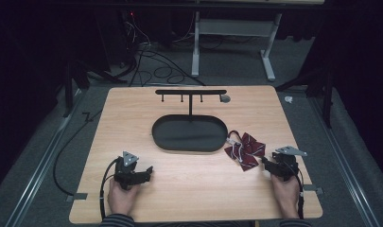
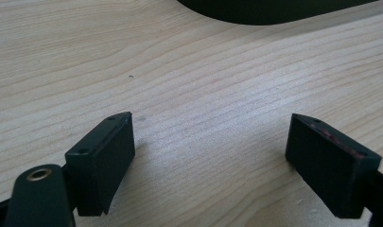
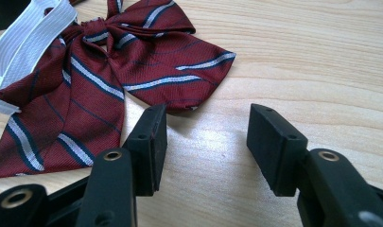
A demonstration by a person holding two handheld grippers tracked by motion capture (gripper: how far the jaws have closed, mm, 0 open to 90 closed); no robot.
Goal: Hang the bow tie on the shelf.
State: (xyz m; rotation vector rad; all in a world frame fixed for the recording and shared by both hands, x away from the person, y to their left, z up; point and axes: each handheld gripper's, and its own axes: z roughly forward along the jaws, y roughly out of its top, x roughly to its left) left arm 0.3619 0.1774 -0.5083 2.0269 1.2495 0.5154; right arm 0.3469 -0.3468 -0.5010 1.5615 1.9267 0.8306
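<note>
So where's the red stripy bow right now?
In the high view the bow lies on the table's right side, between the black tray and the right gripper.

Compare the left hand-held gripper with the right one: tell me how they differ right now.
The left hand-held gripper gapes wide over bare wood; the right hand-held gripper is open more narrowly. The right sits at the edge of the striped maroon bow tie; the left has nothing near its jaws. Both are open, empty and low over the table.
</note>
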